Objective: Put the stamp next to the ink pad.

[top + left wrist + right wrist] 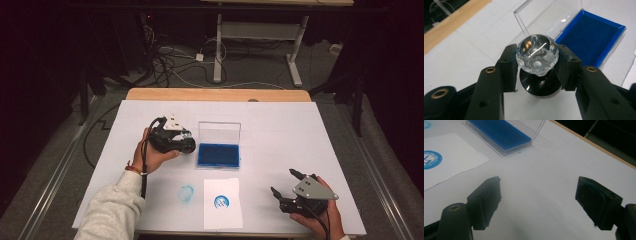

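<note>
My left gripper (187,142) (537,65) is shut on a stamp (185,136) (537,53) with a clear faceted knob and a round black base. It holds the stamp just left of the blue ink pad (218,155) (589,37) (499,132). The pad lies in a clear case whose lid (219,132) stands up behind it. In front of the pad lies a white paper sheet (223,215) (454,157) bearing a round blue print (221,201) (431,159). My right gripper (282,181) (537,195) is open over the table at the front right, nothing between its pads.
A faint blue ring smudge (186,193) marks the white table cover (300,130) left of the paper. The table's wooden far edge (215,95) shows behind the cover. Beyond it are a desk frame (217,50) and cables (170,57) on the floor.
</note>
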{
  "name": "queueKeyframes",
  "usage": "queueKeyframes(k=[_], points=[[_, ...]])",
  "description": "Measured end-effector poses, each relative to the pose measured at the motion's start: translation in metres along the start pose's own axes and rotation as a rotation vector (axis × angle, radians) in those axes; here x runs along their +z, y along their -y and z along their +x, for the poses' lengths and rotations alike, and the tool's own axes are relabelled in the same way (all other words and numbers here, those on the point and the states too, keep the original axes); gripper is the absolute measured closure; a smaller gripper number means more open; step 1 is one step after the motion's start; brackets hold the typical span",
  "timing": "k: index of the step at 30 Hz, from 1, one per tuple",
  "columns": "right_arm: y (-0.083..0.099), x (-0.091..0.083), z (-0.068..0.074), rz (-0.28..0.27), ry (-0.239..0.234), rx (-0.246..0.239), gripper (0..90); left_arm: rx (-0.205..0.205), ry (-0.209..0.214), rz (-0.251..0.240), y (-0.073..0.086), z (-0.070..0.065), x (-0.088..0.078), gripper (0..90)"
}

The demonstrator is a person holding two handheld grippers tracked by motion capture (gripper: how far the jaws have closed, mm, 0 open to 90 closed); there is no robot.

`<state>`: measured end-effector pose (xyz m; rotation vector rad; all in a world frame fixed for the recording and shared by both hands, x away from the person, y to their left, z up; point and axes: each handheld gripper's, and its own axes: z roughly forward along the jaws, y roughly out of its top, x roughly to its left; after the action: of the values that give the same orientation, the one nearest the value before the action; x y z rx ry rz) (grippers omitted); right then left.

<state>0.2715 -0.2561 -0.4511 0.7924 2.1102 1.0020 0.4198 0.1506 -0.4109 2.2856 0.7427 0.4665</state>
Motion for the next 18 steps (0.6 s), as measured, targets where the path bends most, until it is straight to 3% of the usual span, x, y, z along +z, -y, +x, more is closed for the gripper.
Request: queueKeyframes(k=[18], points=[[0.0, 0.002, 0.002, 0.007, -0.006, -0.016, 21.0, -0.015, 0.01, 0.047, 0.016, -0.002, 0.021, 54.4]])
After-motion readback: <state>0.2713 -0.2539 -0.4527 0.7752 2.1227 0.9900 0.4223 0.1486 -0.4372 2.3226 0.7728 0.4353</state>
